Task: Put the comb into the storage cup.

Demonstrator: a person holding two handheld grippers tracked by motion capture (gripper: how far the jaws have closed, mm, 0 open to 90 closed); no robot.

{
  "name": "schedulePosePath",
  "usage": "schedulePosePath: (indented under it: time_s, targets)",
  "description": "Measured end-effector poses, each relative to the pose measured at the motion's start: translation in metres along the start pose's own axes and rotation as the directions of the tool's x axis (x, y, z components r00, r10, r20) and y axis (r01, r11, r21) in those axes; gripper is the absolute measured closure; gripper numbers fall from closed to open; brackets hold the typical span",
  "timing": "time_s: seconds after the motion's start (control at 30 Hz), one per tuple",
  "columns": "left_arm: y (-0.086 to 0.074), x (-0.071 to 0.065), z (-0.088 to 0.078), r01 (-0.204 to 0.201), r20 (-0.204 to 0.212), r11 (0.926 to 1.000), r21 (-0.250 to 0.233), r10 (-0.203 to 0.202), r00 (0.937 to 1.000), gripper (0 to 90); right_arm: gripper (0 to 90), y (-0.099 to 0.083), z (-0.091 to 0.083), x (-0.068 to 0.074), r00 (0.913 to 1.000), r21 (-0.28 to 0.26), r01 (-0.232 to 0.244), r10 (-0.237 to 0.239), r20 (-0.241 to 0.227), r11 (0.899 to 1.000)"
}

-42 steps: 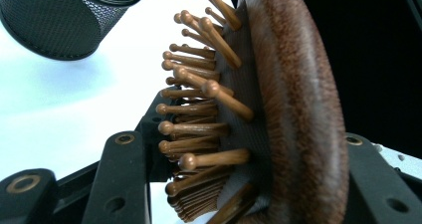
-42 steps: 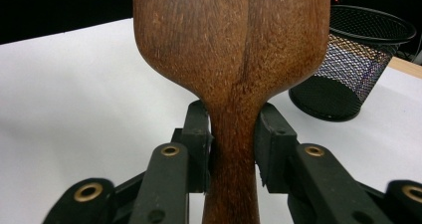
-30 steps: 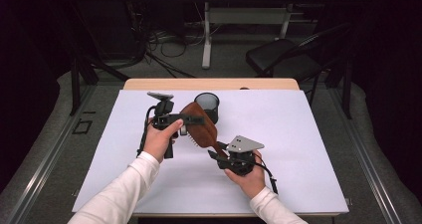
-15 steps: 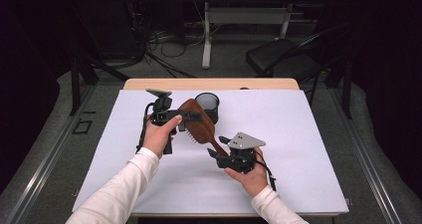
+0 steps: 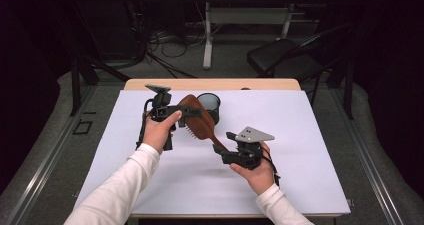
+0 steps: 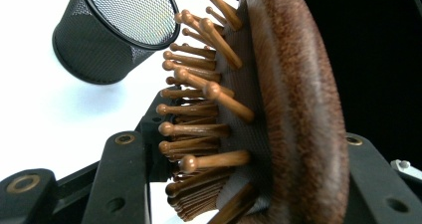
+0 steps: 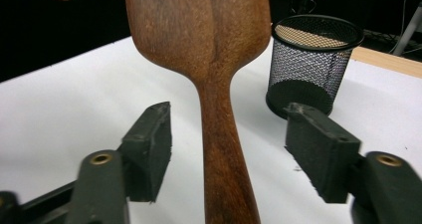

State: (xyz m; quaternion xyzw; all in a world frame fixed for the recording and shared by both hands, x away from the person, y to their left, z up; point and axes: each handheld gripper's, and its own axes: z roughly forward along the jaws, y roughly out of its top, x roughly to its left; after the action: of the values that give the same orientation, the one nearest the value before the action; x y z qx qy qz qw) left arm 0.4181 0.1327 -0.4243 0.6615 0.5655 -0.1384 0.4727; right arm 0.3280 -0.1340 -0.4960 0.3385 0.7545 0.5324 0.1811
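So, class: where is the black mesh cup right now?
In the high view the black mesh cup stands upright at the white mat's far edge, just right of the wooden hairbrush head held in the left gripper.

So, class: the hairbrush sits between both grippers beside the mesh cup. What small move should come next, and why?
Probably draw the right gripper back off the handle. Its jaws have just been opening and stand clear of the handle on both sides, while the left gripper is shut on the head of the hairbrush and carries it alone. With the handle free, the left could turn the brush toward the cup.
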Motion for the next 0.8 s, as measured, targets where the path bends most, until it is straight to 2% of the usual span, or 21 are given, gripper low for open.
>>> schedulePosePath:
  time_s: [0.13,0.27,0.53,0.57,0.6,0.63,0.8]
  targets:
    - [0.003,-0.001,-0.002,0.008,-0.008,1.0000,-0.006,-0.008,0.9999,49.0,24.5,0.004,-0.003,-0.005,1.0000,0.005,-0.010,0.010,-0.001,1.000]
    - [0.006,-0.003,-0.003,0.004,-0.013,0.9999,-0.015,-0.005,0.9999,49.0,18.5,0.009,-0.007,-0.009,1.0000,0.043,-0.009,0.009,0.004,0.999]
    - [0.011,-0.005,-0.004,-0.001,-0.024,0.9999,-0.015,0.000,0.9997,49.1,13.3,0.010,-0.009,-0.014,0.9989,0.081,-0.046,0.047,-0.006,0.996]
    - [0.011,-0.005,-0.004,0.001,-0.026,0.9998,-0.021,-0.002,0.9997,49.0,11.1,0.010,-0.009,-0.014,0.9988,0.084,-0.049,0.049,-0.005,0.995]
    - [0.012,-0.006,-0.004,0.002,-0.027,0.9998,-0.019,-0.002,0.9996,49.1,3.9,0.011,-0.009,-0.015,0.9986,0.098,-0.053,0.053,0.002,0.994]
    - [0.013,-0.006,-0.005,-0.002,-0.027,0.9998,-0.021,0.002,0.9996,49.1,2.2,0.011,-0.009,-0.015,0.9985,0.102,-0.055,0.054,0.005,0.993]
    - [0.017,-0.009,-0.006,-0.001,-0.030,0.9996,-0.029,0.000,0.9996,49.1,0.0,0.011,-0.009,-0.018,0.9975,0.109,-0.070,0.071,-0.001,0.992]
